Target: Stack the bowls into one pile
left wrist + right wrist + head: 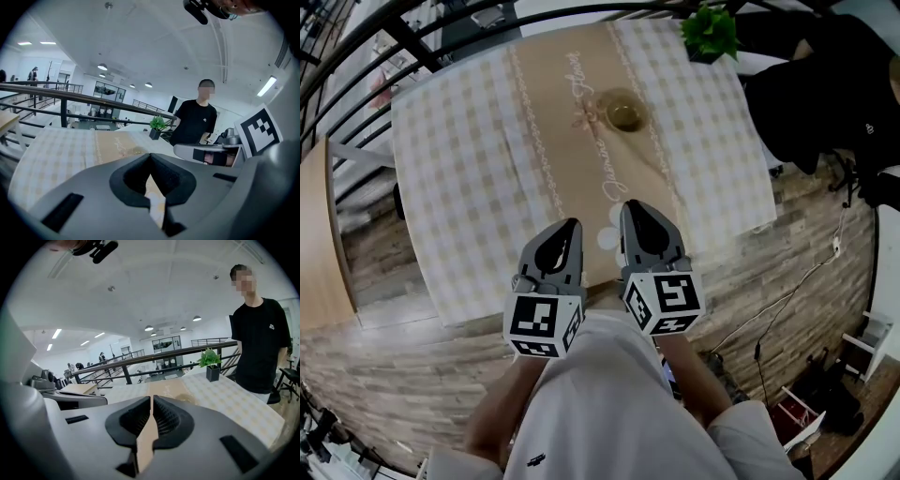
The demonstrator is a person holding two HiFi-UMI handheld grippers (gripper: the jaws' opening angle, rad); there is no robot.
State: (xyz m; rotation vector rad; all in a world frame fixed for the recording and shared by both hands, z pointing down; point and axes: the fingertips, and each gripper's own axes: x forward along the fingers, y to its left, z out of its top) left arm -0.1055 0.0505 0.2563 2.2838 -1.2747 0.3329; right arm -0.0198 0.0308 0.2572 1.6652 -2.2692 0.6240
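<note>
A tan bowl or pile of bowls (623,112) sits on the brown runner in the far middle of the checked tablecloth (459,187); from here I cannot tell how many bowls it holds. It shows faintly in the left gripper view (136,150) and the right gripper view (185,398). My left gripper (570,227) and right gripper (636,206) hover side by side over the table's near edge, well short of the bowl. Both are shut with nothing between the jaws (151,157) (152,399).
A small potted plant (710,33) stands at the far right corner of the table. A person in black (811,84) stands beyond that corner. A black railing (356,47) runs behind the table, and a wooden surface (319,234) lies to the left.
</note>
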